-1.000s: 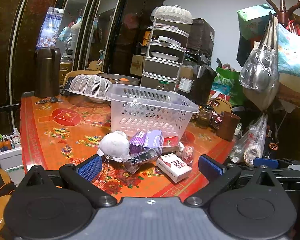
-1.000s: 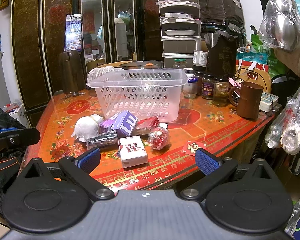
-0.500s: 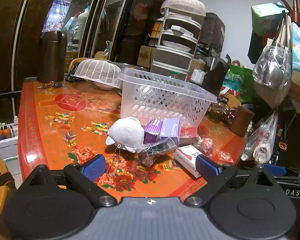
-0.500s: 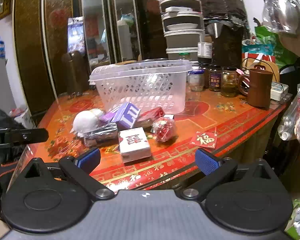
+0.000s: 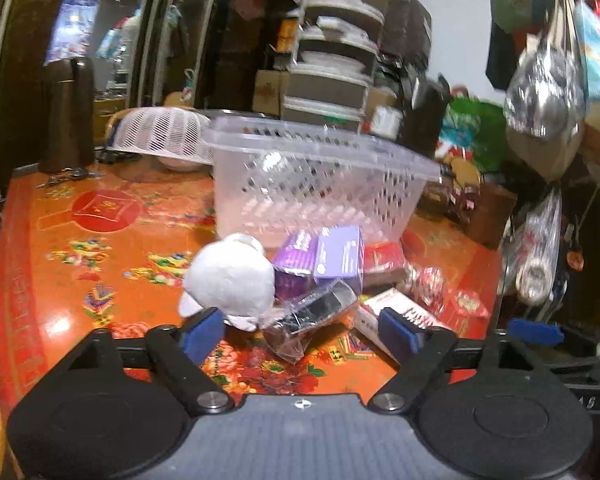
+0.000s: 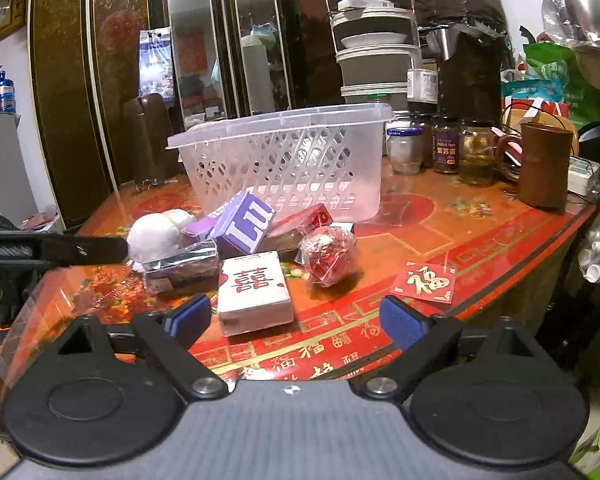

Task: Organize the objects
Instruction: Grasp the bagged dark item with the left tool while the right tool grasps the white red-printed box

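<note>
Broadly, the glossy orange-red lacquered surface (image 6: 480,240), printed with flowers and gold characters, carries everything, and nothing on it looks sorted yet. Next in size, the translucent perforated plastic basket (image 6: 292,160) stands upright toward the back and appears empty through its lattice walls, so the whole job seems to lie ahead. Both tools are spread wide and hold nothing: the left hand-held gripper (image 5: 300,330) hovers low just in front of the pile, while the right hand-held gripper (image 6: 296,320) hangs over the near edge with the white box between its blue pads. Directly in front of the basket the loose items crowd together, touching one another. The soft white plush toy (image 5: 230,280) is rounded and fuzzy, and should squash under a squeeze. Beside it lean the rigid purple cardboard boxes (image 6: 244,228), sharp-cornered and matte. The white rectangular box with red characters (image 6: 254,290) lies flat nearest the right tool. A dark object in crinkly clear wrapping (image 5: 312,312) rests against the plush, likely slippery. The red foil-wrapped bundle in cellophane (image 6: 326,254) sits lumpy just right of the boxes. Smallest, the flat red envelope with a gold character (image 6: 424,282) lies apart near the edge.
</note>
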A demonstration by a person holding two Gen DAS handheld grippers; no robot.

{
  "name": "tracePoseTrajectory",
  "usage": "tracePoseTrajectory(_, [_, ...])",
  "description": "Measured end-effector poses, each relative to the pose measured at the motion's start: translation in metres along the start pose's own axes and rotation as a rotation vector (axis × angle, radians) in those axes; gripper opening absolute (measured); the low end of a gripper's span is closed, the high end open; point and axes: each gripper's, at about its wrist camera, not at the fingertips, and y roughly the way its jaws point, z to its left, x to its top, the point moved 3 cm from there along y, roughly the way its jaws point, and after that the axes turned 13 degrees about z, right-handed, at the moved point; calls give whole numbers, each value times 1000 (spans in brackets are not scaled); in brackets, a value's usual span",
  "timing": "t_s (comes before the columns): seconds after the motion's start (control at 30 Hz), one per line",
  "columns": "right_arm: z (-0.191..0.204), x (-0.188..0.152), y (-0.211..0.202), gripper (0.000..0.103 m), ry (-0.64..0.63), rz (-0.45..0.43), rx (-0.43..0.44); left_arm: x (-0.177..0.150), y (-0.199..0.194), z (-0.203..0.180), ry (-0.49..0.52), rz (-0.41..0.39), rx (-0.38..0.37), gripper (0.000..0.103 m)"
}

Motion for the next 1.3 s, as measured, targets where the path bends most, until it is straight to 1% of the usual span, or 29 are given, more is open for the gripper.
tracePoseTrajectory(0.03, [-2,0,3,90,3,6,3,0,4,-2,16,4,10,79])
tracePoseTrajectory(0.13, [-9,0,10,90,25,16,17,3,15,-8,68,16,49,79])
tracePoseTrajectory(0.2, [-11,0,13,90,38,22,21,6,23,-9,92,36,60,78])
tracePoseTrajectory(0.23, [-12,0,15,90,42,23,24,6,26,-8,99,46,61,75])
tracePoseTrajectory(0.3, [-12,0,17,90,40,27,28,7,32,-9,114,60,66,72])
tracePoseTrajectory(0.4, [-10,1,19,90,27,27,28,9,39,-10,138,67,82,72])
tracePoseTrajectory(0.63, [-1,2,23,90,-7,31,38,16,48,-11,172,60,98,72])
tracePoseTrajectory(0.77, [4,1,24,90,-21,32,40,18,55,-11,197,69,103,72])
tracePoseTrajectory(0.8, [4,1,24,90,-25,31,39,17,57,-12,209,76,98,70])
tracePoseTrajectory(0.83, [4,1,24,90,-26,31,39,16,58,-13,218,81,93,63])
tracePoseTrajectory(0.87, [5,0,24,90,-28,30,39,15,58,-14,225,86,86,59])
tracePoseTrajectory(0.93, [6,0,23,89,-35,29,38,12,55,-16,236,108,67,46])
tracePoseTrajectory(1.03, [8,0,23,89,-48,27,38,6,48,-20,250,116,44,46])
tracePoseTrajectory(1.17, [11,1,24,89,-56,28,45,7,50,-20,250,109,47,47])
tracePoseTrajectory(1.23, [13,1,25,87,-60,32,48,9,53,-19,249,109,44,49])
tracePoseTrajectory(1.3, [15,1,24,87,-64,34,45,8,55,-19,254,112,45,48])
